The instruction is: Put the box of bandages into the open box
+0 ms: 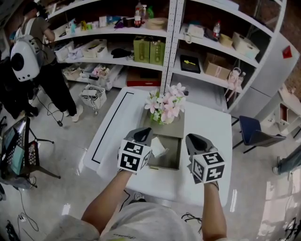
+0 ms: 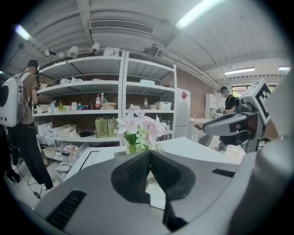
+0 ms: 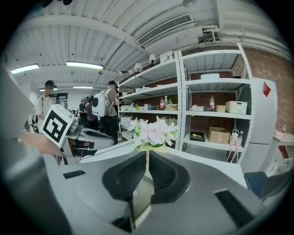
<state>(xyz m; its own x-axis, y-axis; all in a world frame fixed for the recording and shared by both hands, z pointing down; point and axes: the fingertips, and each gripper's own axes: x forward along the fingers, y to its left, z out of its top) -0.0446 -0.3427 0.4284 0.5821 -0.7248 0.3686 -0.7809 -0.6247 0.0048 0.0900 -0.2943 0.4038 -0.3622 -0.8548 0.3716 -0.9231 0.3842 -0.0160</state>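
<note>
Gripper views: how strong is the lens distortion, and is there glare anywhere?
Left gripper view: heavy fisheye, black corners, white metal shelving bowed, ceiling strip light blown out. Right gripper view: same curvature, pink-and-white flowers fairly sharp. Head view: milder distortion, bright glare on the glossy grey floor.

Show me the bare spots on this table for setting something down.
Bare table left of the open box, beside the black line; also right of it, toward the far corner. Crowded centre: flowers, box of bandages, left gripper, right gripper.
</note>
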